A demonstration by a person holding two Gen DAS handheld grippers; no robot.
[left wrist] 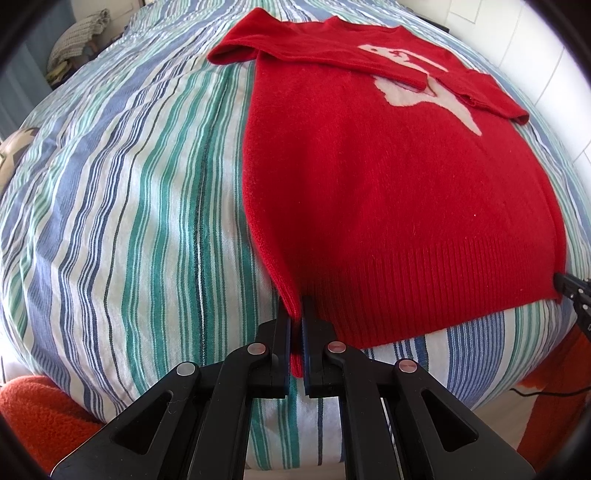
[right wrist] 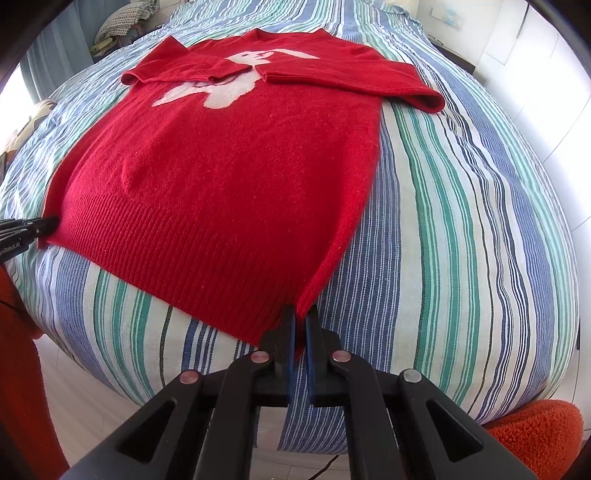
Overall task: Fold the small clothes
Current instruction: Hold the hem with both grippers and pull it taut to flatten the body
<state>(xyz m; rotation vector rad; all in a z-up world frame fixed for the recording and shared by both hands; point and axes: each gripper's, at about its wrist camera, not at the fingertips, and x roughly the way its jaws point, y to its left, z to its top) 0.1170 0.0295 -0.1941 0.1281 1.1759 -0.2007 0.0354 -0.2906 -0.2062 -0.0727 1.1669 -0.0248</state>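
Observation:
A small red sweater (left wrist: pixel 388 192) with a white animal figure lies flat on the striped bed, both sleeves folded across its chest. It also shows in the right wrist view (right wrist: pixel 229 166). My left gripper (left wrist: pixel 298 314) is shut on the sweater's near left hem corner. My right gripper (right wrist: pixel 300 317) is shut on the near right hem corner. The right gripper's tip (left wrist: pixel 565 284) shows at the hem's far right in the left wrist view. The left gripper's tip (right wrist: pixel 44 223) shows at the hem's far left in the right wrist view.
The striped bedspread (left wrist: pixel 129 229) covers the bed (right wrist: pixel 461 221). An orange fleece (left wrist: pixel 33 413) lies at the bed's near edge (right wrist: pixel 535 432). A pillow or folded blanket (left wrist: pixel 77 33) sits at the far left. A white wall (right wrist: pixel 535 74) runs along the right.

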